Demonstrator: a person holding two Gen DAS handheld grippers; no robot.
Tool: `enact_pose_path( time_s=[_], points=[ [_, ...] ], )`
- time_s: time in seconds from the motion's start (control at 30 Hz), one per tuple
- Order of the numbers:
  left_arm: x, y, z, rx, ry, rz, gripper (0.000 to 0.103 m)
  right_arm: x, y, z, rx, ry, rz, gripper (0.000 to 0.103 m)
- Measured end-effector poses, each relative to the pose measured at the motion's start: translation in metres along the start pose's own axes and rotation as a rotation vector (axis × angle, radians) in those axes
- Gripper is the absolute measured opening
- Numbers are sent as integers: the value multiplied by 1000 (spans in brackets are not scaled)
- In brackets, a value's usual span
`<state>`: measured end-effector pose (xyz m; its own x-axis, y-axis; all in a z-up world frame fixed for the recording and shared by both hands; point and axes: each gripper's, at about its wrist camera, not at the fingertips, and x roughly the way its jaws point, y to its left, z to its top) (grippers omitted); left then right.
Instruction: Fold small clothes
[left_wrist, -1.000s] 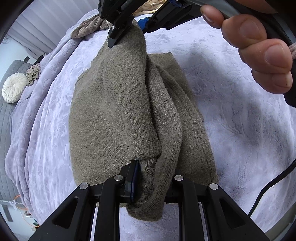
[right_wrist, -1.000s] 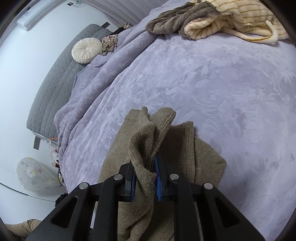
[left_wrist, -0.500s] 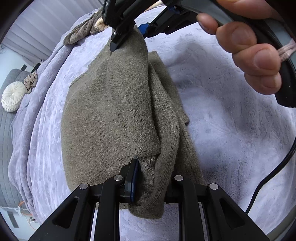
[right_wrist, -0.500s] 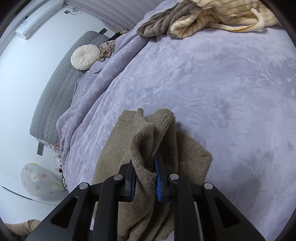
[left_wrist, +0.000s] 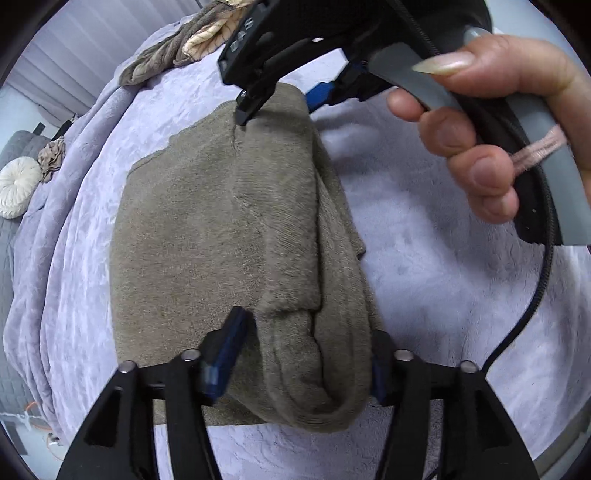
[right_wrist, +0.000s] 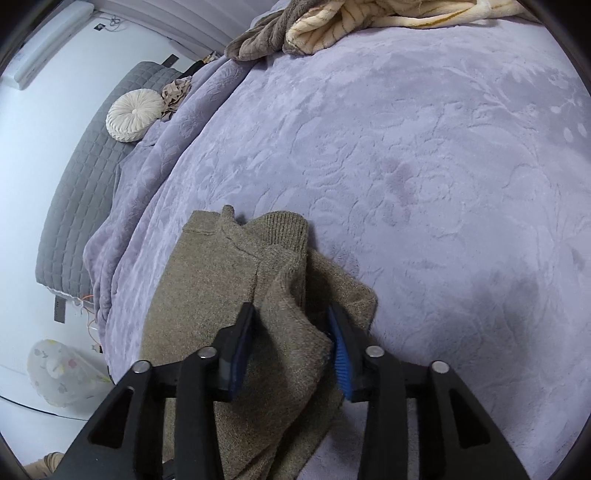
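Observation:
An olive-brown knitted sweater (left_wrist: 207, 236) lies partly folded on the lavender blanket (left_wrist: 424, 295). My left gripper (left_wrist: 301, 354) stands over its near edge, jaws opening. The thick folded ridge of the sweater sits loosely between them, and the left pad (left_wrist: 225, 347) is clear of the cloth. At the far edge of the sweater (right_wrist: 221, 295), my right gripper (right_wrist: 291, 343) also has its jaws opening, with a raised fold slack between the blue pads (right_wrist: 341, 362). That right gripper (left_wrist: 275, 92) shows at the top of the left wrist view, held by a person's hand (left_wrist: 480, 122).
A cream striped blanket (right_wrist: 369, 18) and a grey-brown garment (right_wrist: 258, 40) are heaped at the far end of the bed. A round cream cushion (right_wrist: 133, 116) rests on a grey quilted cover (right_wrist: 85, 184) to the left. A black cable (left_wrist: 532, 314) hangs at the right.
Both grippers' jaws have spread apart and let go of the sweater fold. The right gripper has come down, and the lifted fold has settled onto the sweater.

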<state>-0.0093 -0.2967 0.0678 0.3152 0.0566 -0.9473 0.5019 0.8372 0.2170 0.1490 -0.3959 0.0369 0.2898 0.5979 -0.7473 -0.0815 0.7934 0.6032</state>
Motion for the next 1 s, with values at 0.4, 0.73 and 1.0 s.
enact_pose_path(
  time_s=[0.4,0.73,1.0],
  points=[
    [-59,87,-43,-44,-125,-461,71,-69,69,-18,-155,-133,72,72],
    [16,154,-32,-218,-53,-304,71,7,55,-42,-115,32,-26,68],
    [-4,149,-41,-160,-127,-243,79,-20,59,-58,-94,-37,-86,62]
  ],
)
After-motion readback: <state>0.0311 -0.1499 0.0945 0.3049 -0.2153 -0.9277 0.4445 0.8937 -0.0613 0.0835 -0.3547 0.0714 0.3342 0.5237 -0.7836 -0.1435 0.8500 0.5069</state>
